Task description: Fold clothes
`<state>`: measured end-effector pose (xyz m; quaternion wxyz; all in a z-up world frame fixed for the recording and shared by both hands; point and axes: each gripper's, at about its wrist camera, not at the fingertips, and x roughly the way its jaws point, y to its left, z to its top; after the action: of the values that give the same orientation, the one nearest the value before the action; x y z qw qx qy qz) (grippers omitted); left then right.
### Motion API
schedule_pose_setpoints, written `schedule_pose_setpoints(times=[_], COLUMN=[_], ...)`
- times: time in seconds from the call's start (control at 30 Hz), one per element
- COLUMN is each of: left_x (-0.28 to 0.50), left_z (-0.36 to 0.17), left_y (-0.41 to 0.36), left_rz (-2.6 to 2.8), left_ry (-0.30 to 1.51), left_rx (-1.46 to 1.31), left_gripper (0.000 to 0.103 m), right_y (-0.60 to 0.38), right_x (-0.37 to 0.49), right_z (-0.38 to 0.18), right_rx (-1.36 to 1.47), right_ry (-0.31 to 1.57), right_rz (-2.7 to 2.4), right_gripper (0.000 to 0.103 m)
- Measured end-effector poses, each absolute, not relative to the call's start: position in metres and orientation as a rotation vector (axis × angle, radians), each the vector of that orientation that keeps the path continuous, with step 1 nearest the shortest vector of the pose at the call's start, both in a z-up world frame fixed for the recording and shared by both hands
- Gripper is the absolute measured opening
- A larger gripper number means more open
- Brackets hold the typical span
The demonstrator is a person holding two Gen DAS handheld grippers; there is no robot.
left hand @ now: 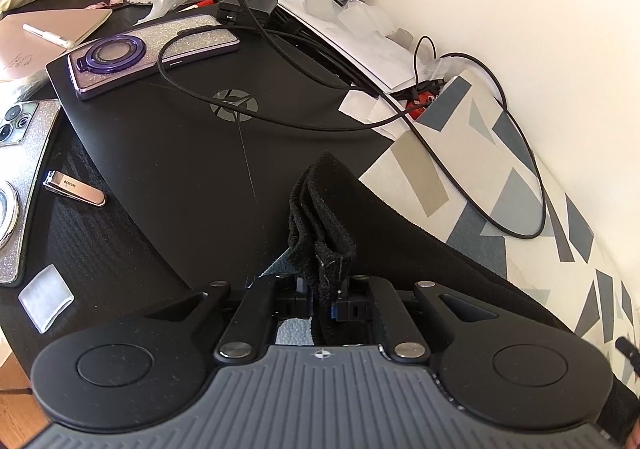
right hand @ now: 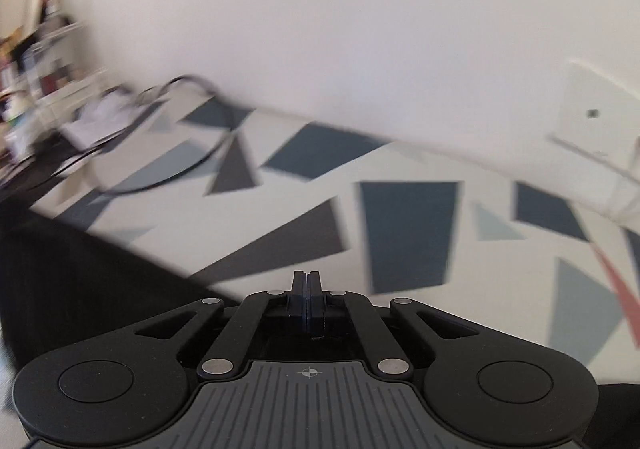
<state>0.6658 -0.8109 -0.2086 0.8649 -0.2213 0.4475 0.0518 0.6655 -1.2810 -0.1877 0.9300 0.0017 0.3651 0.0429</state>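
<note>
Black garment lay across a patterned cloth of grey and tan shapes beside a white wall, and one bunched, folded edge of it rose up between the fingers of the left gripper, whose jaws pinched that fabric. Beyond it sat a closed black laptop with a glittery phone and a looping black cable on top; a nail clipper lay to the left. The right gripper hung above the patterned cloth, jaws pressed together on nothing, with the garment's dark edge at lower left in a motion-blurred view.
</note>
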Motion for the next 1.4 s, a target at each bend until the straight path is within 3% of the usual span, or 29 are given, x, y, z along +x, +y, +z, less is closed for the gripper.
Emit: schedule_pose_setpoints(times=[0.1,0.13,0.17,0.23,0.4,0.43,0.47,0.57,1.07,1.4], left_x=[0.666,0.666,0.665,0.665,0.671,0.673,0.675,0.677,0.678,0.676], left_z=[-0.208,-0.208,-0.209,-0.209,-0.205,-0.204,-0.203,-0.201,-0.202,-0.203], left_y=[-0.811,-0.810,-0.810,-0.810,-0.814,-0.817,-0.821,-0.828,-0.823,-0.821], left_rz=[0.108,0.108,0.108,0.108,0.115,0.115,0.113,0.105,0.075,0.063], left_ry=[0.940,0.939,0.939,0.938,0.969,0.979,0.986,0.997,1.006,0.996], left_rx=[-0.464,-0.467,-0.470,-0.472,-0.433,-0.404,-0.367,-0.296,-0.308,-0.315], left_gripper=[0.008,0.008,0.008,0.008,0.008,0.008,0.008,0.008,0.008,0.009], right_y=[-1.283,-1.278,-1.271,-1.257,-1.235,-1.232,-1.233,-1.231,-1.240,-1.223], right_x=[0.667,0.664,0.659,0.648,0.643,0.641,0.640,0.636,0.641,0.664], right_z=[-0.185,-0.183,-0.181,-0.180,-0.201,-0.205,-0.207,-0.205,-0.191,-0.211], right_rx=[0.031,0.032,0.011,-0.056,-0.124,-0.121,-0.096,-0.031,0.065,-0.031], right_ry=[0.784,0.794,0.793,0.778,0.872,0.869,0.860,0.841,0.763,0.788], right_rz=[0.179,0.243,0.295,0.343,0.387,0.376,0.357,0.307,0.209,-0.035], right_gripper=[0.003,0.013,0.037,0.055,0.038,0.030,0.016,0.004,0.001,0.000])
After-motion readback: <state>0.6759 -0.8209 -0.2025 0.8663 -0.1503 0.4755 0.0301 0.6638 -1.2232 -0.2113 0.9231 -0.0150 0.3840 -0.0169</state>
